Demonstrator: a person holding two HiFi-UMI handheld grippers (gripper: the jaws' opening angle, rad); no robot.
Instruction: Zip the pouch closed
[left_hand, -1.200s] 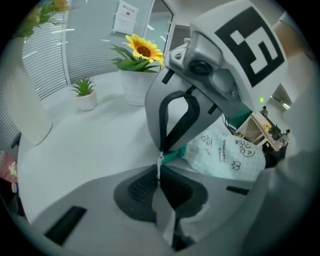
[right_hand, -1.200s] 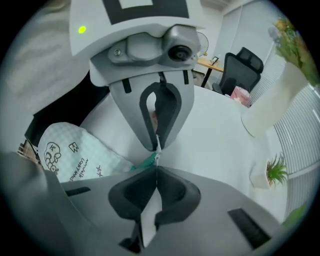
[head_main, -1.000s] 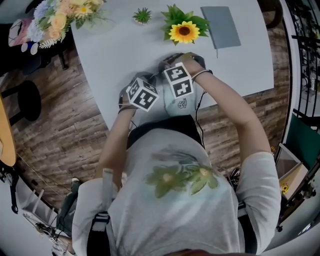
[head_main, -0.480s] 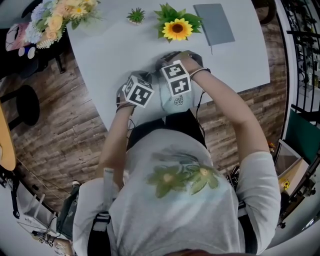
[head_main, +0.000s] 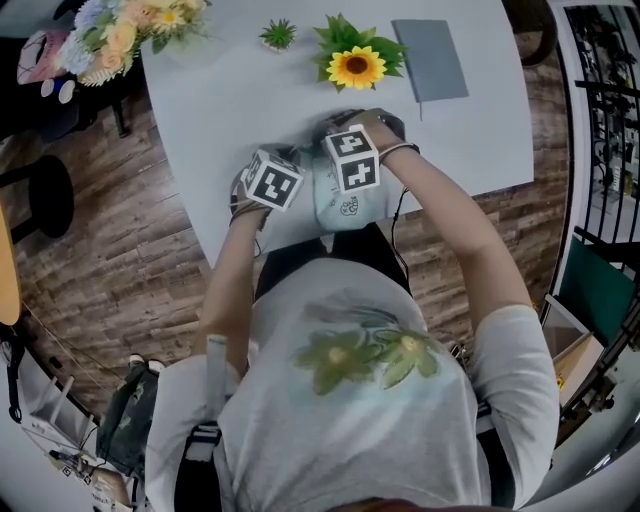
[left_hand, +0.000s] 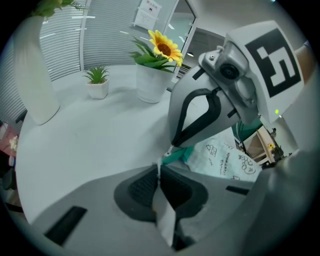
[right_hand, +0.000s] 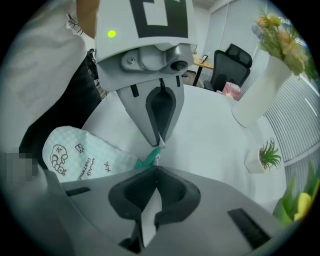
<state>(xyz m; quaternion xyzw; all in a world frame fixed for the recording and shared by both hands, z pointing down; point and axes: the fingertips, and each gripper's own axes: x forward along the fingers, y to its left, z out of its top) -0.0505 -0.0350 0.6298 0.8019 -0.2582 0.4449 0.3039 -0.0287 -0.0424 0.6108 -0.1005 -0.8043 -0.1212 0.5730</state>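
White table (head_main: 250, 90) holds the pouch (head_main: 345, 205) at its near edge, unmoved since before. Left gripper (left_hand: 159, 168) and right gripper (right_hand: 156, 169) stay clenched, tip to tip, on its teal zipper end (right_hand: 150, 158); the left has rolled slightly.

The pouch (head_main: 345, 203) was soft and pale, with tiny checks, little black doodles and some words on it. It lay on the white surface (head_main: 250, 100), close to the edge nearest the person. Its teal zip end (right_hand: 148, 161) was the far end, and the puffy rest of it reached back toward the person.
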